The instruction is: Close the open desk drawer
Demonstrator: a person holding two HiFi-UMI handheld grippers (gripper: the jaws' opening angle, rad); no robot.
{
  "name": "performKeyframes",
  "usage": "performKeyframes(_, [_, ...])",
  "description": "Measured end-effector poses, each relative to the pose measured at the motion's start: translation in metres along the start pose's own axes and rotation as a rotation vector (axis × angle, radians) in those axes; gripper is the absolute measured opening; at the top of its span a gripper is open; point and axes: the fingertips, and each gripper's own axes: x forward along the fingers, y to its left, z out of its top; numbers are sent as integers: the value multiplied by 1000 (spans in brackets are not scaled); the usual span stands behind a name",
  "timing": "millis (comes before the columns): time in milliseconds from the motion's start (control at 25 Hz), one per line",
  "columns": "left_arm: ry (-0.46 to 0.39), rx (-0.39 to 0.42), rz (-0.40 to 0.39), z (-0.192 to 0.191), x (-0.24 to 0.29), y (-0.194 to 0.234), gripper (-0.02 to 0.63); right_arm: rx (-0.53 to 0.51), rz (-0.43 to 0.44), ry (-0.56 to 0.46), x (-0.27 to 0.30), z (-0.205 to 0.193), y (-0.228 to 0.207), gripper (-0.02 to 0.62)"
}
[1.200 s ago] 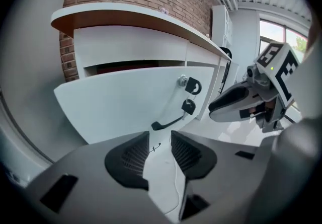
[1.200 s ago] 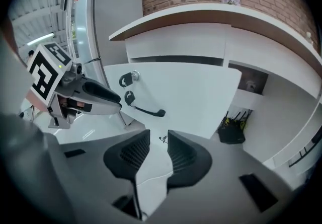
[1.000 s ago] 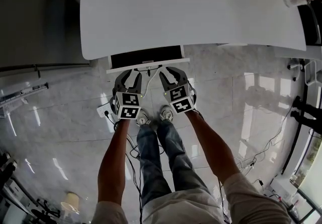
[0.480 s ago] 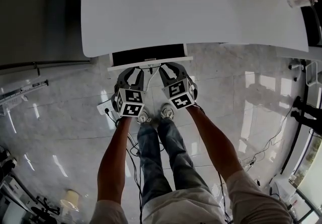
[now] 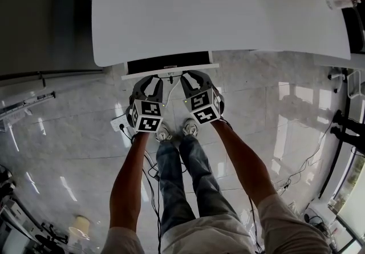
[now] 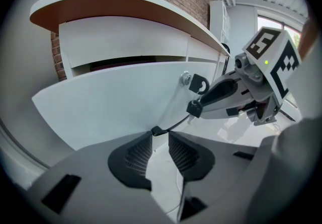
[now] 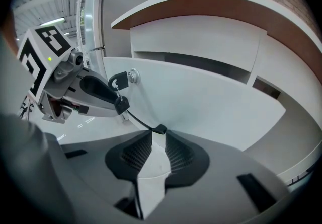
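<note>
The drawer [image 5: 166,63] stands partly out from under the white desk [image 5: 217,7], directly ahead of both tongs. The left tongs [image 5: 153,80] and right tongs [image 5: 191,79] sit side by side, tips at its white front panel, with the key [image 6: 196,84] in its lock between them. Both pairs have just been closing; a narrow gap shows between the pads, and they grasp nothing.
</note>
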Motion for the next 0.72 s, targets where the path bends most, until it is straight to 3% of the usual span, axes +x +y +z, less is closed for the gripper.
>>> performKeyframes(720, [6, 72, 16, 47, 49, 51, 103, -46, -23, -13, 47, 48, -51, 91])
